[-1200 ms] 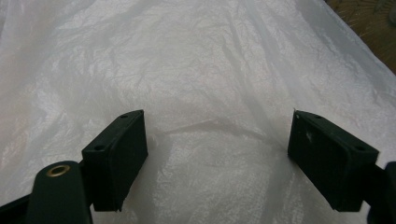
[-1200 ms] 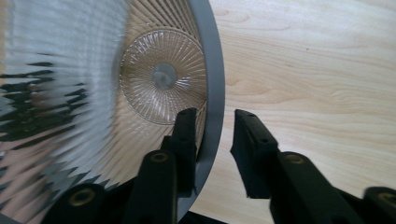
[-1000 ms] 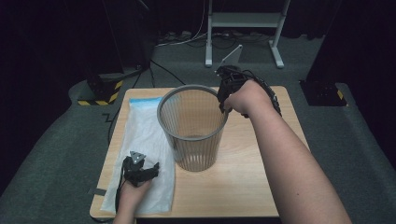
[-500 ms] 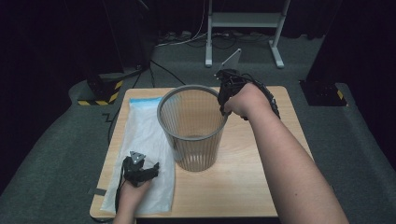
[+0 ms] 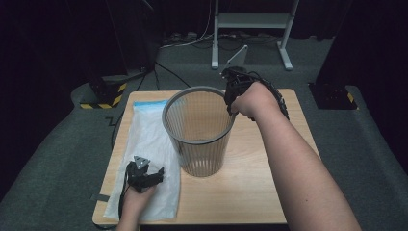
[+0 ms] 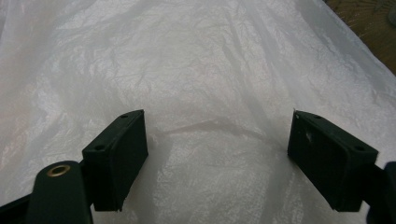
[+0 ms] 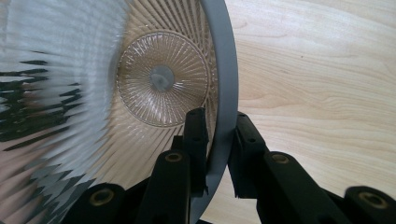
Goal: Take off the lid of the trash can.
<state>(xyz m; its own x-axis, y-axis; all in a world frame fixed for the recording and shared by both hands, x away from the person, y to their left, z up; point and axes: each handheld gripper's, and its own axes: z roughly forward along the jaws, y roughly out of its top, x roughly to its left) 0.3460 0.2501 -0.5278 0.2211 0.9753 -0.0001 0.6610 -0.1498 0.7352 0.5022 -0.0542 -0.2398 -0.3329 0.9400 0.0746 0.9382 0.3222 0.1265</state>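
On the table [image 5: 269, 192], unlabelled basket [image 5: 199, 139] rim sits in right tongs [image 7: 218, 154].

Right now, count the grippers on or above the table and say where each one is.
2. The left gripper sits over the plastic bag at the table's near left. The right gripper clamps the far right rim of the wastebasket.

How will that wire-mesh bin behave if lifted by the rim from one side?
The wire-mesh bin is probably light: its walls are thin open ribs and it looks empty. It looks stiff enough not to fold, since the right gripper has closed its fingers on a solid rim. It is tall, narrows towards the base and is held off-centre, so it may tilt or swing.
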